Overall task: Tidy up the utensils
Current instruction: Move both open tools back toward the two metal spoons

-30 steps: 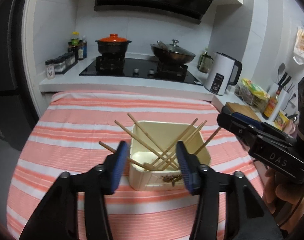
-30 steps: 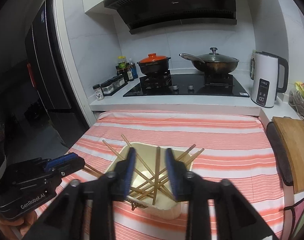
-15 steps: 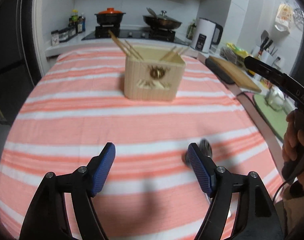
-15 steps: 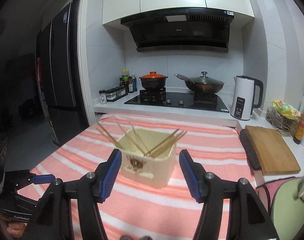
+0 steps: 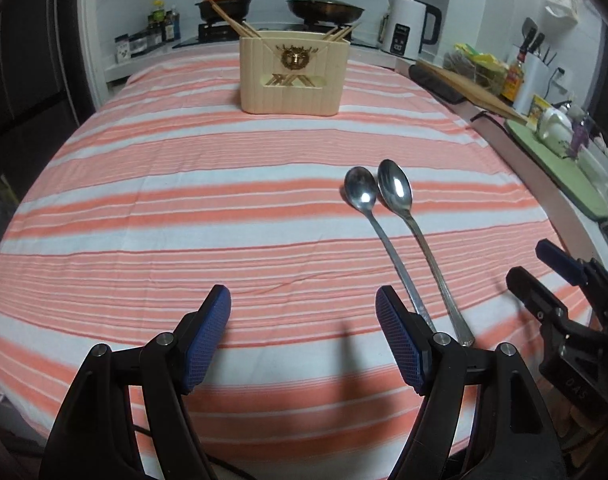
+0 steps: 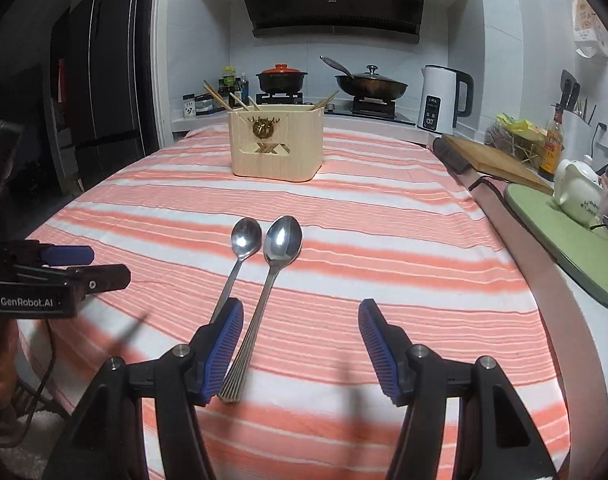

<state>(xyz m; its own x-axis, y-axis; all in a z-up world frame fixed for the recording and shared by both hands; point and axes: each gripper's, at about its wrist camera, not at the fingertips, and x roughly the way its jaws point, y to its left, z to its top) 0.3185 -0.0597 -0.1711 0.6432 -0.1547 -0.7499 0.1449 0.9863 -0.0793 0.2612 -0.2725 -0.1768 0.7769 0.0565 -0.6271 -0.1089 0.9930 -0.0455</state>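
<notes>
A second before, both grippers had hovered right over the cream utensil holder (image 5: 294,76) with its chopsticks (image 5: 228,20); at this moment they had drawn back to the near edge of the striped tablecloth (image 5: 183,168), and the holder stood well apart at twelve o'clock. That retreat suggested the chopsticks were done with and the spoons came next.

In the left wrist view, the left gripper (image 5: 303,340) was spread wide and held nothing, poised over bare cloth. At its one o'clock lay the smaller spoon (image 5: 362,192) and, just beside it to the right, the larger spoon (image 5: 396,188), bowls pointing toward the holder and handles running back under the right-hand finger. At three o'clock the right gripper (image 5: 560,268) showed side-on, its body marked "DAS".

In the right wrist view, the left gripper (image 6: 67,264) sat at nine o'clock, its casing reading "GenRobot.AI". The right gripper (image 6: 299,344) was also wide apart and empty; the larger spoon's handle end lay between its fingers, hard by the left pad (image 6: 223,352), while the smaller spoon's handle passed behind that pad. It seemed the likelier one to pick up a spoon.

The holder bore a gold crest above an "XX"-like emblem. The kettle (image 6: 444,98) had a small display, unreadable. The range hood (image 6: 332,4) carried a logo too small to read.
</notes>
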